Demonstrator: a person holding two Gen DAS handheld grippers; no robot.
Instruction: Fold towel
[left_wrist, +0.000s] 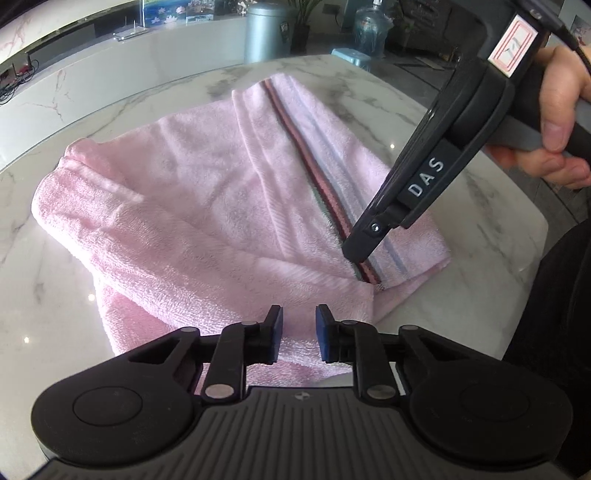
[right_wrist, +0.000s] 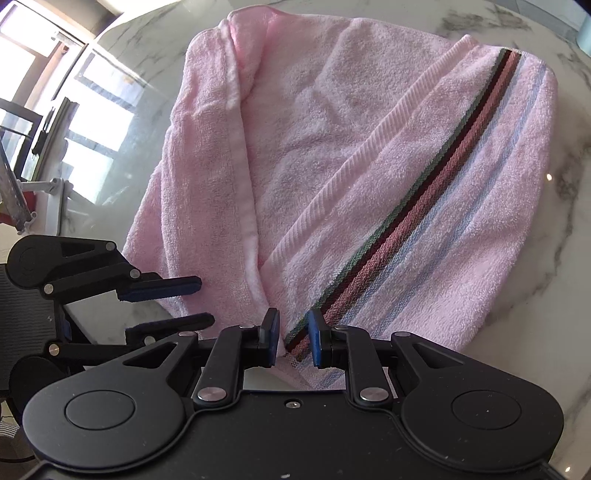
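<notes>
A pink towel (left_wrist: 207, 192) with a dark striped band (right_wrist: 399, 218) lies folded on the marble table (left_wrist: 55, 295). My left gripper (left_wrist: 300, 332) points down at the towel's near edge, its blue pads a narrow gap apart with pink cloth pinched between them. From the right wrist view the left gripper (right_wrist: 203, 301) shows at the towel's left edge. My right gripper (right_wrist: 293, 338) stands on the near corner of the towel, its pads closed against the striped band. In the left wrist view the right gripper's fingertips (left_wrist: 360, 251) press on that band, and a hand (left_wrist: 561, 110) holds its handle.
The table's far edge curves behind the towel. Beyond it are a grey bin (left_wrist: 267, 29), a water bottle (left_wrist: 371, 22) and a long white counter (left_wrist: 110, 62). Windows and a metal frame (right_wrist: 33, 177) show on the left of the right wrist view.
</notes>
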